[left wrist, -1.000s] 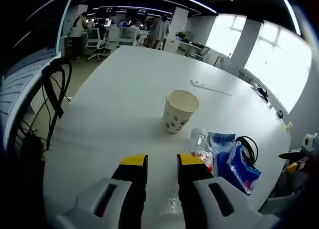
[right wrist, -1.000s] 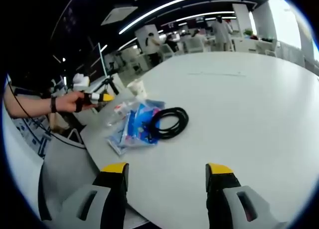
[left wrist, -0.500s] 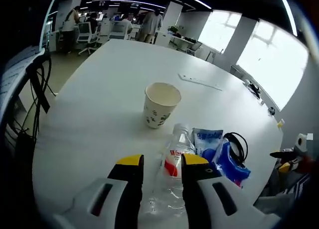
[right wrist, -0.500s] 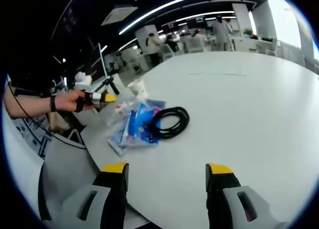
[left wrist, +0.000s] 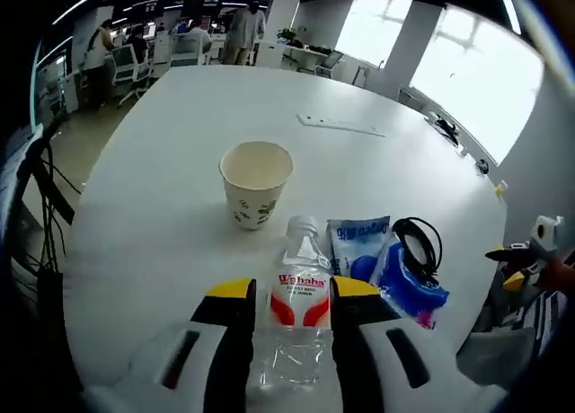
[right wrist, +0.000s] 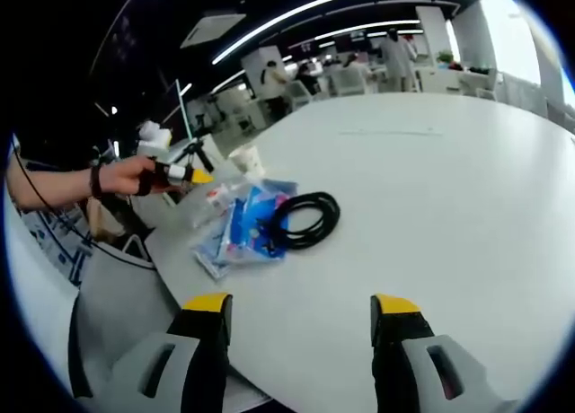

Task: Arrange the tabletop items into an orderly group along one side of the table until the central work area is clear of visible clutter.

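Note:
A clear plastic bottle with a red label lies on the white table, cap pointing away. My left gripper is open, one jaw on each side of the bottle's body. Just beyond stands a paper cup. Right of the bottle lie a blue packet and a coiled black cable. My right gripper is open above bare table, near the edge. Ahead of it lie the cable, the packet, the bottle and the cup, with the hand-held left gripper beside them.
A long white power strip lies far across the table. The right gripper shows past the table's right edge. Chairs, desks and standing people are in the room behind. A black stand with cables is off the left edge.
The left gripper has moved over the bottle, which was beside its right jaw and now lies between both jaws. The right gripper has stayed put.

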Demonstrator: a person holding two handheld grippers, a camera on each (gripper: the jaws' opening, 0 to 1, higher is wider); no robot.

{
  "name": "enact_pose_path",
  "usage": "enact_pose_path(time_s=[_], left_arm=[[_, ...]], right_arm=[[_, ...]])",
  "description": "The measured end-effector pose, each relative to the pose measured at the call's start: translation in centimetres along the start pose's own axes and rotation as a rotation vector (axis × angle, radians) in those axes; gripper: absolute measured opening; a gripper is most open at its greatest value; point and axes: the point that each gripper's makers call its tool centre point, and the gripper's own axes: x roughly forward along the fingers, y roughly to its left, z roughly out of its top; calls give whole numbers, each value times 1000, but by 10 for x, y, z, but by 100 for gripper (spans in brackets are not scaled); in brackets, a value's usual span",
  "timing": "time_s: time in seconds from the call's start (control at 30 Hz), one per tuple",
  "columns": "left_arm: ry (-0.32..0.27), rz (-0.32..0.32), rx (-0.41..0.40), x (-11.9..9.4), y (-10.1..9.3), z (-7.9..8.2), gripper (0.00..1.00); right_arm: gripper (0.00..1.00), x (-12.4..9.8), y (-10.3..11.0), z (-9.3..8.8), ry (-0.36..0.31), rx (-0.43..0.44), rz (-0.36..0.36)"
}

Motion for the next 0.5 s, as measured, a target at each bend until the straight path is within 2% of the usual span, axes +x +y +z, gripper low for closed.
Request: enact_pose_path(time_s=[0.1,0.3,0.5], left_arm=[[35,13,68,2,-2,-2,32],[111,12,151,7,-10,-6,33],[152,21,184,12,-8,-7,34]], right_arm=[[63,0,1,-1,2,1,1],[63,-3,-1,-2,1,6,-5],[64,-4,-2,-4,0,11,-5]])
